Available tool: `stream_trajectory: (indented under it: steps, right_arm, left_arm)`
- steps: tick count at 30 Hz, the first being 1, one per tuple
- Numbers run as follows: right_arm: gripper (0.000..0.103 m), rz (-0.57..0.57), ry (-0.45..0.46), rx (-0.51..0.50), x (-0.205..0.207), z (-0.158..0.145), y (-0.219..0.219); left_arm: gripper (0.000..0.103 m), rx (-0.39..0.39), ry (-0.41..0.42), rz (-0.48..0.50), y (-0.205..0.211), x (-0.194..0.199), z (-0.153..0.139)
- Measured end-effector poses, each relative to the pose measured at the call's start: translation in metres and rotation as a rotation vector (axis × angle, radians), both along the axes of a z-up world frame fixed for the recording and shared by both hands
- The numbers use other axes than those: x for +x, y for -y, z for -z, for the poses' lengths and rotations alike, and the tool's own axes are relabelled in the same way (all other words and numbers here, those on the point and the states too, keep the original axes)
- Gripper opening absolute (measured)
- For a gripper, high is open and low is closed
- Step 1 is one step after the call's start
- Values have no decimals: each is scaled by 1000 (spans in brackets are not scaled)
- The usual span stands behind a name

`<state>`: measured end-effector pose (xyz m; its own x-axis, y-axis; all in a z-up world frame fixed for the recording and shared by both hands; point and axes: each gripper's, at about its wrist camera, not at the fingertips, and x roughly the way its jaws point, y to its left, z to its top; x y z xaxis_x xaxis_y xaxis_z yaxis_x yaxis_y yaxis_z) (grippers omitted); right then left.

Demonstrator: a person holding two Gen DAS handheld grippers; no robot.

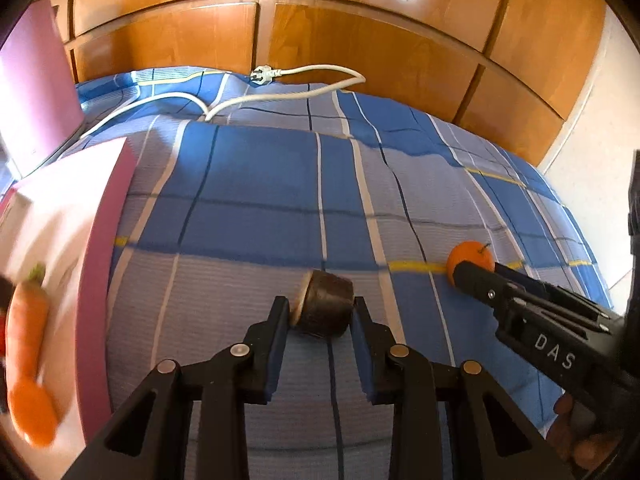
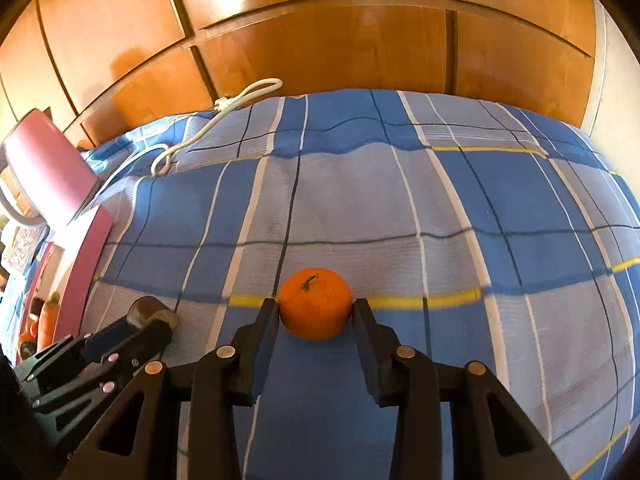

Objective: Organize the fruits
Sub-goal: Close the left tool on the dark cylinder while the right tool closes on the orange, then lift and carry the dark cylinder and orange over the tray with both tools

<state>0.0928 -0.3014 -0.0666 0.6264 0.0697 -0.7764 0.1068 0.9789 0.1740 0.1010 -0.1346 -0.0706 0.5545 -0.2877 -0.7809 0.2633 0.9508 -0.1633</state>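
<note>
A dark-skinned piece of cut fruit (image 1: 326, 308) with a pale cut face sits between the fingers of my left gripper (image 1: 321, 322), whose pads press on both its sides over the blue checked bedspread (image 1: 260, 184). The right wrist view shows that same piece (image 2: 154, 312) at the lower left, held by the left gripper (image 2: 150, 330). My right gripper (image 2: 315, 312) is shut on an orange mandarin (image 2: 316, 300) with a short stem. In the left wrist view the mandarin (image 1: 468, 254) pokes out beyond the right gripper (image 1: 474, 276) at the right.
A pink box (image 1: 100, 280) with a white inside lies at the left, with a carrot (image 1: 28, 332) and another orange vegetable (image 1: 32, 412) in it. Its pink lid (image 1: 36, 80) stands behind. A white power cable (image 1: 280, 96) lies at the bed's far edge, before wooden wardrobe doors (image 1: 360, 20).
</note>
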Motion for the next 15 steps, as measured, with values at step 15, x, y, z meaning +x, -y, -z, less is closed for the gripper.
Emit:
stream_trajectory:
  steps: [15]
  right_arm:
    - [39, 12, 69, -48, -15, 6, -10]
  left_arm:
    - [28, 19, 50, 3, 2, -10, 7]
